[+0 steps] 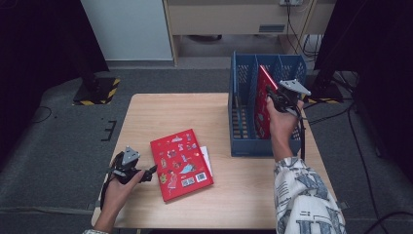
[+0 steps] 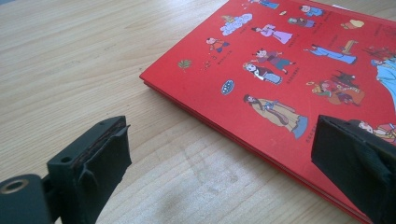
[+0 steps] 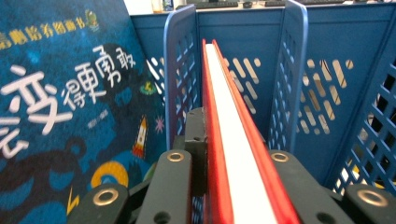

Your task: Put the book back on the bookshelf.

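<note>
Right gripper clamped on red book, held upright w/ lower part inside blue crate, beside a blue-covered book in the next slot. Left gripper, jaws apart, well left of crate, at edge of 2nd red book lying flat on table.

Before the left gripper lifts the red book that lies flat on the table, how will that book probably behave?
The red book looks thin with hard covers, so it probably stays stiff. Its glossy cover may slip between the jaws. It lies flat over a white sheet, so an edge may be hard to catch. The left gripper stands open at its corner.
</note>
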`<state>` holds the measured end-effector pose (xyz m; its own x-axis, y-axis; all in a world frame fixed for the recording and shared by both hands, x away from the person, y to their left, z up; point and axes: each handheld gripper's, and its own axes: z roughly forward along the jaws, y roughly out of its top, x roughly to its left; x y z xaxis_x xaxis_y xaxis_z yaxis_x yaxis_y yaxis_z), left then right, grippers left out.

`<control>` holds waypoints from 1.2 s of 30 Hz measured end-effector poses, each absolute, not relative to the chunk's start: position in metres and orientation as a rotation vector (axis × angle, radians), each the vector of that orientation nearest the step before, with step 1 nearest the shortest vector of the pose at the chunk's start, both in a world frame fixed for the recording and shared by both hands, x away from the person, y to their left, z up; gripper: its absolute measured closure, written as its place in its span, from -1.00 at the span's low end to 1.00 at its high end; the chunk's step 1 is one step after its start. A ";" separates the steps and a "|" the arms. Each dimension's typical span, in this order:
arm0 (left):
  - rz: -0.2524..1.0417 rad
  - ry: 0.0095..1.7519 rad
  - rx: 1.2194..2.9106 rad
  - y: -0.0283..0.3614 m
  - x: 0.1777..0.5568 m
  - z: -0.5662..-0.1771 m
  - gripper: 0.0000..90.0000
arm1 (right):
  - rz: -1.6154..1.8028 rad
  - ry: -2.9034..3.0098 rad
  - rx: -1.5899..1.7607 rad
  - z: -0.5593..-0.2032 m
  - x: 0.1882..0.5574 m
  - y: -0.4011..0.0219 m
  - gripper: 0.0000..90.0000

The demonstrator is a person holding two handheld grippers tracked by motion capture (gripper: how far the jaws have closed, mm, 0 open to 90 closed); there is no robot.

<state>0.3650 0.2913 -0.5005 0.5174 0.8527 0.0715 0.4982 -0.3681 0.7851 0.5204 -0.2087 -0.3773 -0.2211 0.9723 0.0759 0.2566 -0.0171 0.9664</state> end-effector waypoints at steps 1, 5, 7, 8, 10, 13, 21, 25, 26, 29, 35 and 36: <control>0.624 1.099 2.030 0.291 0.365 -0.501 -0.92 | 1.280 1.557 1.316 -0.378 0.518 -0.209 0.76; 0.627 1.094 2.039 0.290 0.365 -0.500 -0.92 | 1.278 1.564 1.314 -0.381 0.510 -0.210 0.75; 0.628 1.094 2.039 0.290 0.365 -0.500 -0.92 | 1.265 1.570 1.315 -0.382 0.507 -0.210 0.75; 0.629 1.095 2.039 0.290 0.365 -0.500 -0.92 | 1.262 1.576 1.314 -0.381 0.506 -0.210 0.74; 0.629 1.096 2.037 0.291 0.365 -0.500 -0.92 | 1.258 1.587 1.305 -0.380 0.505 -0.209 0.73; 0.628 1.098 2.035 0.291 0.365 -0.500 -0.92 | 1.260 1.593 1.291 -0.377 0.504 -0.206 0.70; 0.628 1.096 2.033 0.291 0.365 -0.500 -0.92 | 1.220 1.605 1.277 -0.372 0.505 -0.201 0.76; 0.628 1.097 2.030 0.291 0.365 -0.500 -0.92 | 1.208 1.588 1.279 -0.370 0.508 -0.202 0.77; 0.627 1.098 2.030 0.292 0.365 -0.500 -0.92 | 1.200 1.584 1.279 -0.370 0.510 -0.201 0.77; 0.628 1.098 2.027 0.292 0.364 -0.499 -0.92 | 1.164 1.579 1.264 -0.367 0.515 -0.201 0.77; 0.625 1.098 2.028 0.292 0.365 -0.500 -0.92 | 1.150 1.543 1.275 -0.364 0.526 -0.203 0.77; 0.624 1.097 2.029 0.292 0.365 -0.500 -0.92 | 1.145 1.541 1.277 -0.365 0.527 -0.203 0.77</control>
<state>0.3650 0.2923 -0.4996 0.5170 0.8531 0.0700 0.4960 -0.3652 0.7878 0.5273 -0.2033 -0.3653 -0.1582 0.9867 -0.0362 0.2498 0.0755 0.9654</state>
